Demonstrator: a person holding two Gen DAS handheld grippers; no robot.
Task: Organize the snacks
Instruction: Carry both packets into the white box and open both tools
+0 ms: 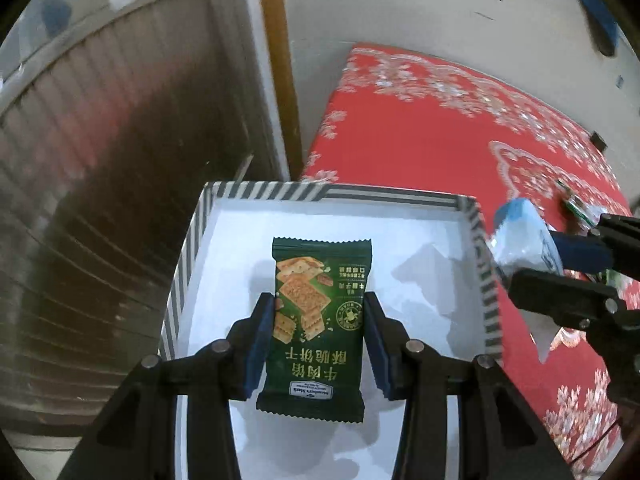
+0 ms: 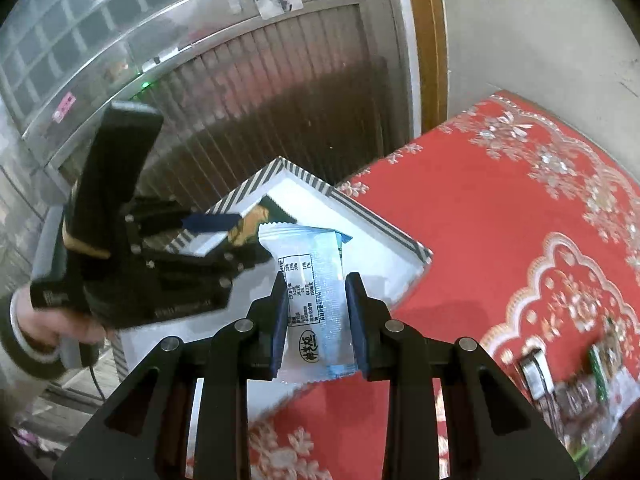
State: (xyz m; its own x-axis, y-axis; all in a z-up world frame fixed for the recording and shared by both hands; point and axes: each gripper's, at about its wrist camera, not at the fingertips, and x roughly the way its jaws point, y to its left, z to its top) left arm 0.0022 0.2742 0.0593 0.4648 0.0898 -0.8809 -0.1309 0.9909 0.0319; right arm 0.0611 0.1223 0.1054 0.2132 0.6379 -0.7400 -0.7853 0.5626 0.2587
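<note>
Two snack packets are in my tongs, one each: my left tongs (image 1: 319, 334) clamp the green biscuit packet (image 1: 316, 336) and my right tongs (image 2: 318, 322) clamp the pale blue packet (image 2: 316, 304). The green packet hangs directly over the white floor of the striped box (image 1: 486, 280), its long axis along my fingers. The blue one is near the box's edge, so my left hand looks closer to dropping.

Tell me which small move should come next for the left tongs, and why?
Probably open the left tongs to drop the green cracker packet: it already hangs over the white floor of the striped box, while the right tongs wait with the blue packet.
</note>
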